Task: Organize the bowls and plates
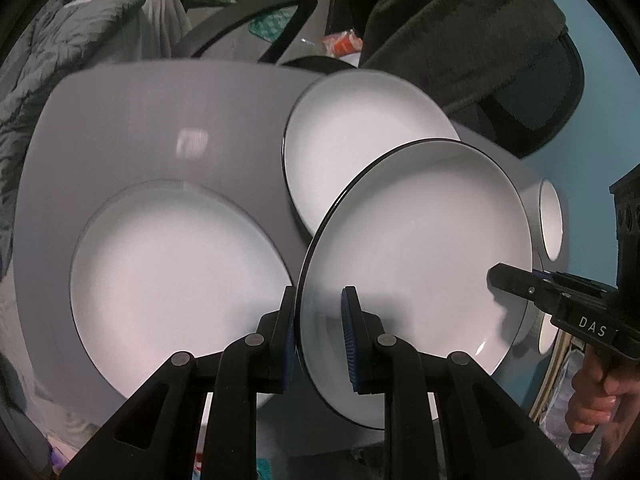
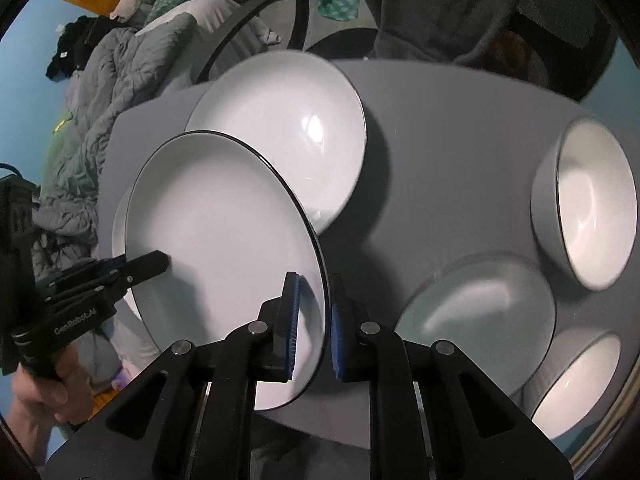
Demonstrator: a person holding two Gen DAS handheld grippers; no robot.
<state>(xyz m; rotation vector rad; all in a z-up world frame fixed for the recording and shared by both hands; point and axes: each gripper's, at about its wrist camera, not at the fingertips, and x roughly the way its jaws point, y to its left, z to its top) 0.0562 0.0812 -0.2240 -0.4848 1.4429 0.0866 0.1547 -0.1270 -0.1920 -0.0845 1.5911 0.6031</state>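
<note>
Grey tabletop [image 1: 160, 120] carries two white plates lying flat [image 1: 176, 276] [image 1: 360, 136] and white bowls [image 2: 592, 208] near its edge. Above them a third, dark-rimmed plate [image 1: 420, 248] is held tilted off the table between both grippers: the left gripper [image 1: 320, 332] is clamped on one rim, the right gripper [image 2: 316, 320] on the opposite rim, each nearly closed.

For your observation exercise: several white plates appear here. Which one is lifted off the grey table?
The black-rimmed plate, tilted and clamped on opposite edges by the left gripper and right gripper. The other two plates lie flat on the table.
</note>
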